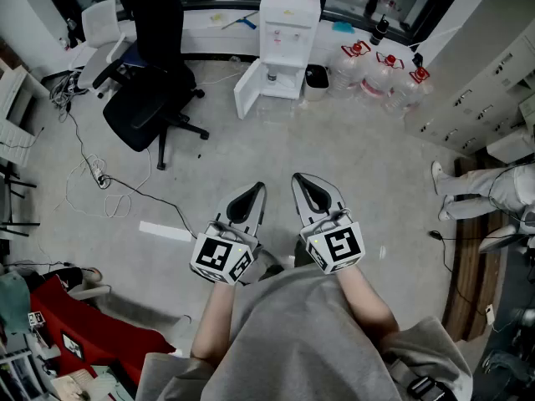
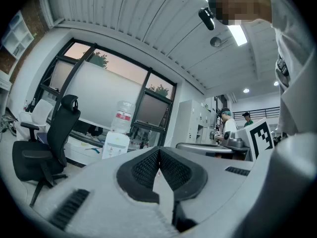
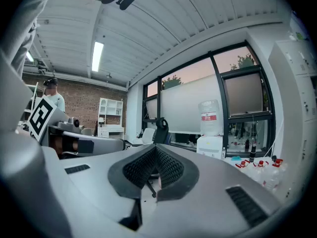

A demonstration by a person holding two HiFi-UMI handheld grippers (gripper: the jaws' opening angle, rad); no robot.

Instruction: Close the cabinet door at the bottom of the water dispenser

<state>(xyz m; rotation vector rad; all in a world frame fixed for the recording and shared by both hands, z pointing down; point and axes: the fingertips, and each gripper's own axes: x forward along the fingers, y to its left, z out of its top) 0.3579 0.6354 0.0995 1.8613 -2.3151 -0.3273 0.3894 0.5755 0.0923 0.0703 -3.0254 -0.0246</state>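
The white water dispenser (image 1: 288, 32) stands far ahead against the window desk, with a bottle on top. Its bottom cabinet door (image 1: 248, 88) hangs open, swung out to the left. Both grippers are held side by side close to my body, well short of it. The left gripper (image 1: 255, 190) is shut with nothing between its tips, and so is the right gripper (image 1: 299, 179). In the left gripper view the dispenser (image 2: 115, 144) shows small beyond the left gripper (image 2: 158, 151). In the right gripper view the dispenser (image 3: 210, 145) stands to the right of the right gripper (image 3: 156, 148).
A black office chair (image 1: 150, 82) stands left of the dispenser, with cables (image 1: 100, 178) trailing over the floor. Several water jugs (image 1: 380, 73) sit right of it. Lockers (image 1: 485, 82) and a person's legs (image 1: 476, 190) are at the right. A red object (image 1: 92, 328) lies near left.
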